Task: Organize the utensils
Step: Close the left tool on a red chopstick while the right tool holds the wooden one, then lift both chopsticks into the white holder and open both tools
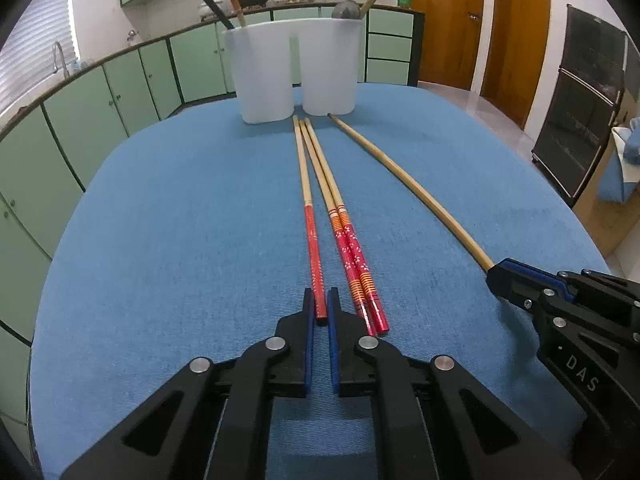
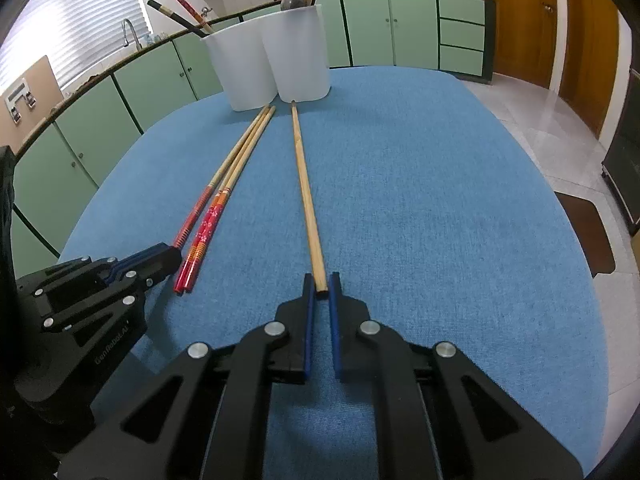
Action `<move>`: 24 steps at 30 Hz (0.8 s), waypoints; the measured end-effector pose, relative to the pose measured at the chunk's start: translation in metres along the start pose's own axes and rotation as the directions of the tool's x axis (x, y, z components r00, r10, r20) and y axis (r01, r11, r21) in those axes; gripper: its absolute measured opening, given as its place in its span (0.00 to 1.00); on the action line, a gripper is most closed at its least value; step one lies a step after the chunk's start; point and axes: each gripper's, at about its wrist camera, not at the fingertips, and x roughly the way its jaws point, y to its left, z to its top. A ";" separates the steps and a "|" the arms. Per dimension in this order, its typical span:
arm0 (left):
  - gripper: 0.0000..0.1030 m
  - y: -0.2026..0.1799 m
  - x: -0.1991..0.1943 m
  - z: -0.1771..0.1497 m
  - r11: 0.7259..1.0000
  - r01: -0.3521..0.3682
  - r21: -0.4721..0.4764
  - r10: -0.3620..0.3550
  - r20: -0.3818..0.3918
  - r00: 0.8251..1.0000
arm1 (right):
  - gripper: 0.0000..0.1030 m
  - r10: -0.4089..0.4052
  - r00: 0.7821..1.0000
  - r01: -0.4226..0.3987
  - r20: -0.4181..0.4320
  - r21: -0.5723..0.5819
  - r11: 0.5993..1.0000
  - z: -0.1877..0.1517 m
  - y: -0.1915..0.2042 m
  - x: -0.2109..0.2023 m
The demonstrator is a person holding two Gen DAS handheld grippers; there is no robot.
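Three red-ended bamboo chopsticks lie on the blue tablecloth [image 1: 180, 220]. My left gripper [image 1: 320, 300] is shut on the red end of the left single chopstick [image 1: 310, 216], which still rests on the cloth. A flowered pair [image 1: 344, 232] lies just to its right. My right gripper [image 2: 321, 284] is shut on the near end of a long plain bamboo stick [image 2: 306, 192], also lying on the cloth. A white two-cup utensil holder [image 1: 296, 68] stands at the far end, holding chopsticks in its left cup and a ladle in its right. The holder also shows in the right wrist view [image 2: 268, 60].
Green kitchen cabinets [image 1: 100, 104] curve along the left and back. A wooden door [image 1: 448, 20] and a dark oven rack [image 1: 580, 100] stand to the right. The table's edges fall away on both sides.
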 end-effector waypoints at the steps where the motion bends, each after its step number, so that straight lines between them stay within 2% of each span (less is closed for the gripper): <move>1: 0.06 0.002 -0.001 0.000 1.000 0.006 -0.005 -0.006 0.002 1.000 | 0.06 0.005 1.000 -0.005 0.002 0.000 1.000 0.000 0.000 -0.001; 6: 0.06 0.010 -0.016 0.000 1.000 0.007 -0.016 -0.006 0.019 1.000 | 0.06 0.005 0.999 -0.003 0.046 -0.031 1.000 0.001 0.005 -0.015; 15: 0.06 0.027 -0.073 0.015 1.000 -0.002 -0.004 0.003 0.129 0.992 | 0.06 0.025 0.990 -0.013 0.140 -0.082 0.997 0.017 0.016 -0.052; 24: 0.05 0.042 -0.125 0.055 1.000 0.019 -0.004 -0.017 0.278 0.960 | 0.06 0.072 0.972 -0.053 0.223 -0.091 0.994 0.057 0.013 -0.095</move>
